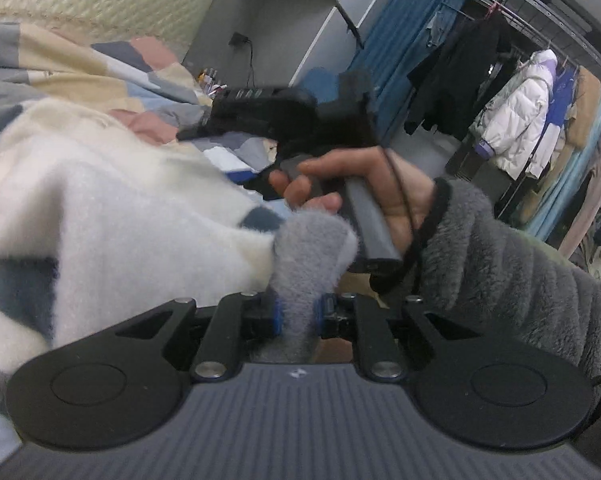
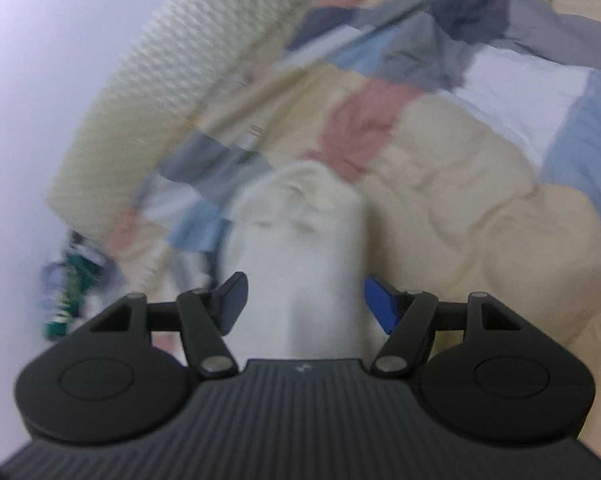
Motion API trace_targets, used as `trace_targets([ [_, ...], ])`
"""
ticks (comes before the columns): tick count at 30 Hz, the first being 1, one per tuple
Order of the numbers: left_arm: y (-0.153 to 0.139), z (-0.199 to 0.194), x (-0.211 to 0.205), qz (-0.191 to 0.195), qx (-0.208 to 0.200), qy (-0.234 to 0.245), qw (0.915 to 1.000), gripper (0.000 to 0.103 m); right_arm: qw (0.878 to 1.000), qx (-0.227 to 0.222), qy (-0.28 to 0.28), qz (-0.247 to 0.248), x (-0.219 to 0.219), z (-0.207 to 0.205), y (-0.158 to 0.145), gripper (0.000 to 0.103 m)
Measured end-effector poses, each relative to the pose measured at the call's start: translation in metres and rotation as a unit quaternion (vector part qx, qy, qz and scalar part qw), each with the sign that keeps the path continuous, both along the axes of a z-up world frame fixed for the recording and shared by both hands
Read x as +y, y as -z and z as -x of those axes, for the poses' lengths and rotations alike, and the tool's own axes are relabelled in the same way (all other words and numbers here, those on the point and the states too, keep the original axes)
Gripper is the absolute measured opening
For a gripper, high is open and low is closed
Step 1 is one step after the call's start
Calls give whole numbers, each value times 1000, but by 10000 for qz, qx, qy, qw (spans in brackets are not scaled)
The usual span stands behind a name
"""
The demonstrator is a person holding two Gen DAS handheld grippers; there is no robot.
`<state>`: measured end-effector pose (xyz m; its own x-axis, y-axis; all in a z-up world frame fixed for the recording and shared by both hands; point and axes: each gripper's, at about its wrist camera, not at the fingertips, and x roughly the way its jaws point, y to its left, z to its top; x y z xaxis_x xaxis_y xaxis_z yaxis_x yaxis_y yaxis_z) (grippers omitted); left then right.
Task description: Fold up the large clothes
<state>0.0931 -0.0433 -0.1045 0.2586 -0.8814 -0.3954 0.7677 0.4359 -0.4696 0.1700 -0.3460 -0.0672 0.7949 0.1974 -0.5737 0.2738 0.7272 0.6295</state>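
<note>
A large fuzzy white garment [image 1: 112, 216] with grey-blue patches hangs lifted across the left of the left wrist view. My left gripper [image 1: 298, 316] is shut on a grey fuzzy part of it [image 1: 312, 256]. In the right wrist view, which is blurred, a white fold of the same garment [image 2: 300, 240] runs between the jaws of my right gripper [image 2: 304, 304]; the pads stand wide on either side, and whether they pinch it is unclear. The right gripper's body and the hand holding it [image 1: 340, 184] show in the left wrist view, just beyond the left gripper.
A bed with a patchwork quilt [image 2: 460, 168] in beige, pink, grey and blue lies below. A cream quilted headboard [image 2: 148, 92] stands behind it. A rack of hanging coats [image 1: 520, 120] and a blue curtain [image 1: 400, 40] stand at the right.
</note>
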Motion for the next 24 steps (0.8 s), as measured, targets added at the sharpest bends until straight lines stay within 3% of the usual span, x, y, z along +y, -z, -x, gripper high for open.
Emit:
trace_targets([
  [3,-4,-3,11,-22,-44,-81,10000,19,9994,336,34,-41,-2,-14,20,68],
  [5,-10,-4,22,-28,56,-151,9999,35,9989,421,-34,-220,-2,-25,36,67],
  [6,-11,-9,28,0,205,-152,9997,53,9989,373,-95,-262,-1,-29,40,67],
  [7,-19,-10,27,18,310,-174,9994,60,9991,300,-179,-225,2,-33,42,65],
  [9,-34,-14,37,-39,418,-241,9988,65,9992,173,-358,92,9,-38,39,56],
  [11,-49,-22,51,-183,465,-257,9984,68,9980,48,-535,325,16,-41,34,31],
  [13,-71,-38,54,-331,594,-270,9973,70,9973,-49,-618,381,19,-41,28,19],
  [16,-98,-79,61,-509,870,-209,9947,71,9956,-280,-678,580,23,-41,14,16],
  [19,-118,-139,58,-779,1001,-513,9906,72,9948,-463,-713,567,23,-39,5,16],
  [24,-114,-259,23,-1035,1274,-1285,9780,76,9918,-667,-870,659,29,-41,7,16],
])
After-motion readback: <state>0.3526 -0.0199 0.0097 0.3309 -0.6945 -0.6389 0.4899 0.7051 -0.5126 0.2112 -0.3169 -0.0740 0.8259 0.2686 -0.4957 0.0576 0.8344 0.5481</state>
